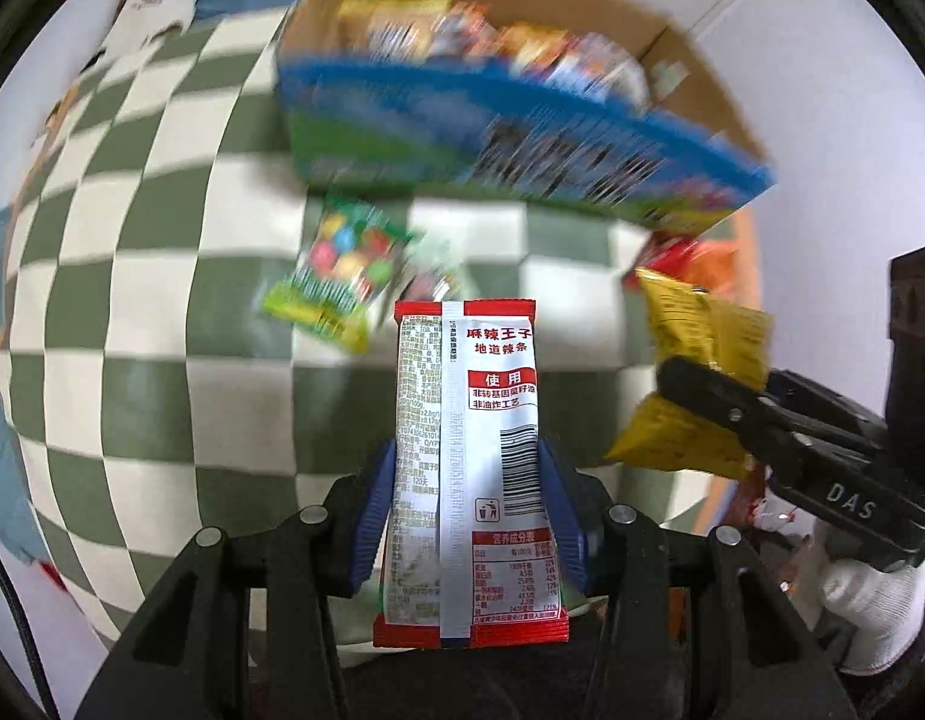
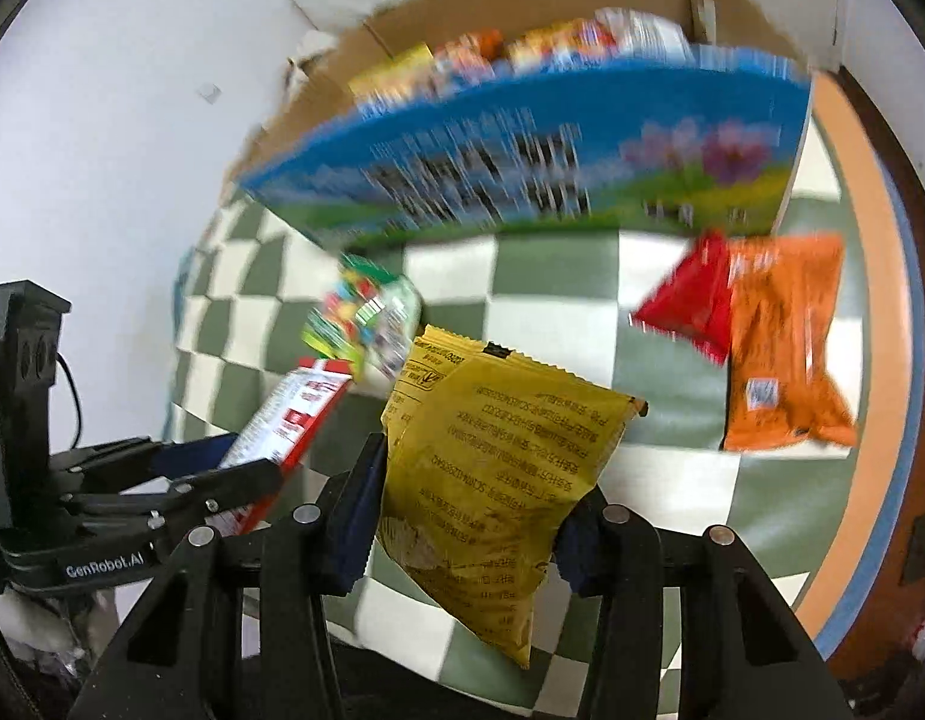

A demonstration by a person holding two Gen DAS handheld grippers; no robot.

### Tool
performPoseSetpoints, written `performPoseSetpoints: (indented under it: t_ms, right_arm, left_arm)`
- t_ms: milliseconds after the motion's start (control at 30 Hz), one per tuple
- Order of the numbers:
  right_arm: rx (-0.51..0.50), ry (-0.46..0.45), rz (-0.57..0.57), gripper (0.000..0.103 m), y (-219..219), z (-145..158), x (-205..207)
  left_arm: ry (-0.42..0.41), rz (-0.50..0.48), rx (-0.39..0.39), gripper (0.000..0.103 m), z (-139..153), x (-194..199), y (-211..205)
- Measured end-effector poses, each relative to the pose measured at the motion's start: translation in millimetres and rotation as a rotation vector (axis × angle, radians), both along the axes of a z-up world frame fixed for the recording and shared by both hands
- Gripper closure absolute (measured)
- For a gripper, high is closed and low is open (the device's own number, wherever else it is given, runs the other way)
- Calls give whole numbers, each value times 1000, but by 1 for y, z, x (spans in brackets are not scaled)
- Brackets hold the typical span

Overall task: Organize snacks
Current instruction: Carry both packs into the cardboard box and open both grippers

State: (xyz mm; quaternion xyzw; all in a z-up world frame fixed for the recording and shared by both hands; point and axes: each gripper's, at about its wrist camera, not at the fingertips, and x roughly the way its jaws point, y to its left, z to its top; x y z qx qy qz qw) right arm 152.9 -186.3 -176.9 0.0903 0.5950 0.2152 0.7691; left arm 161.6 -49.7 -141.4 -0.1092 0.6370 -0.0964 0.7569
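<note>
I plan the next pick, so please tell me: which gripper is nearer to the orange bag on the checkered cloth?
Right. The right gripper, holding the yellow bag, is just left of the orange bag; the left gripper, holding the red-and-white packet, is farther left.

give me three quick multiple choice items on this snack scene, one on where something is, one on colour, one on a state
1. Where does the orange packet lie?
A. on the checked cloth
B. inside the cardboard box
C. in a gripper

2. What colour is the packet in the right gripper?
A. green
B. yellow
C. blue

3. What is the state of the left gripper?
A. open and empty
B. shut on nothing
C. shut on the red and white packet

Answers:
1 A, it rests flat on the cloth beside the red packet.
2 B, the wrapper between the pads is yellow.
3 C, both blue pads press on the packet's sides.
</note>
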Motion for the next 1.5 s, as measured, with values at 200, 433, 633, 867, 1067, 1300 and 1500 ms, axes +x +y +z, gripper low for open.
performPoseSetpoints:
  t_ms: [200, 433, 633, 867, 1067, 1300, 1500]
  right_arm:
    - [74, -114, -24, 52, -13, 65, 27]
    - [61, -198, -54, 52, -28, 99, 101]
    - [29, -129, -59, 52, -23, 69, 173]
    - [14, 4, -27, 51, -10, 20, 218]
    - [-28, 92, -4, 15, -8, -7, 221]
    - [-68, 88, 3, 7, -7, -2, 215]
    - [-157, 36, -2, 5, 1, 12, 205]
  left_arm:
    - [-144, -5, -45, 58, 61, 28, -1]
    - [-211, 39, -26, 58, 82, 123, -4]
    - [-130, 60, 7, 58, 34, 200, 1]
    - [-21, 48, 38, 56, -21, 236, 1]
    - [46, 26, 6, 32, -39, 233, 0]
    - [-7, 37, 73, 13, -21, 221, 12]
    - [-73, 79, 146, 13, -4, 206, 27]
